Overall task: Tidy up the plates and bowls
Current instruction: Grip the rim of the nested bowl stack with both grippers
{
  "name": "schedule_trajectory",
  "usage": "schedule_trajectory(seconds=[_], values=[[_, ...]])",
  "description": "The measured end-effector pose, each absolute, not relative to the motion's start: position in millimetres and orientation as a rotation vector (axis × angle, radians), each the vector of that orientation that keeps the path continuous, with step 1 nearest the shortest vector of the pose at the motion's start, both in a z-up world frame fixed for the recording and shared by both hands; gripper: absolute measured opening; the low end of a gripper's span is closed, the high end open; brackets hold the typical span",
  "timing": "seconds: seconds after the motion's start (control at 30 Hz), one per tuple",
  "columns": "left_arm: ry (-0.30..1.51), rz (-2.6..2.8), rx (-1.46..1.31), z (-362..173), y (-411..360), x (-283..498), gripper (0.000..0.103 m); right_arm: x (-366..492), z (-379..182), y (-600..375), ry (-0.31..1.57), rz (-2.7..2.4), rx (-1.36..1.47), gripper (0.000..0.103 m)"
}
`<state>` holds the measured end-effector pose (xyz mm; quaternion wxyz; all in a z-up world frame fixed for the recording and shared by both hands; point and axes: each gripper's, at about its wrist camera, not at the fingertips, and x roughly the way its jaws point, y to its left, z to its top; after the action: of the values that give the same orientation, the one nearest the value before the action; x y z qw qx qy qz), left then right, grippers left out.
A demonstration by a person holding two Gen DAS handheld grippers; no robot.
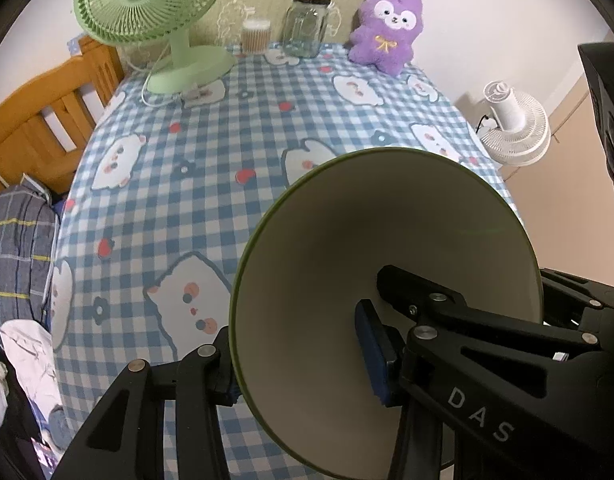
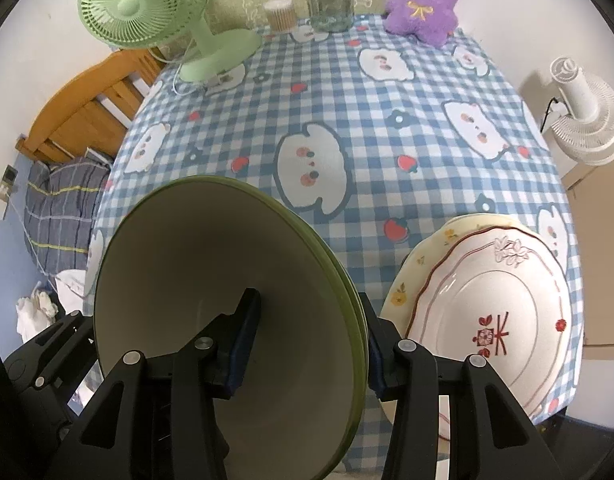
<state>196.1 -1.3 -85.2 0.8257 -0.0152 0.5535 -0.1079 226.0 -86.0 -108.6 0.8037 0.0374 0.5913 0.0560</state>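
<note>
Clamped across bowl (image 2: 227, 320) wall — right gripper (image 2: 303, 344) one side, left gripper (image 1: 303, 360) opposite; each with one finger inside, one outside.

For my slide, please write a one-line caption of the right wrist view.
Right gripper clamps the rim of stacked green bowls beside two stacked plates on a checked tablecloth.

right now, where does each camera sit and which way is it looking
Left wrist: on the left gripper, angled down over the checked table; its black fingers clamp the green bowl's wall.
Right wrist: on the right gripper, angled down likewise; its fingers clamp the bowl's opposite wall, with stacked plates at right.
Shared: bowl, table, green fan, jar, purple plush.
</note>
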Motion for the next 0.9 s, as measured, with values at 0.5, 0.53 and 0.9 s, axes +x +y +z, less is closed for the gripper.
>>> schedule_trajectory(seconds=[0.5,0.53,0.9], values=[[1.087,-0.279,0.027,-49,4,187,0.046,212,-70,-81,1.188,0.058,0.116,0.049],[1.087,-0.282,0.029,-48,4,187,0.046,211,-69,-81,1.186,0.052,0.12,0.049],[1.078,-0.303,0.041,-42,-19,190,0.046,211,-61,-103,1.166,0.025,0.136,0.049]])
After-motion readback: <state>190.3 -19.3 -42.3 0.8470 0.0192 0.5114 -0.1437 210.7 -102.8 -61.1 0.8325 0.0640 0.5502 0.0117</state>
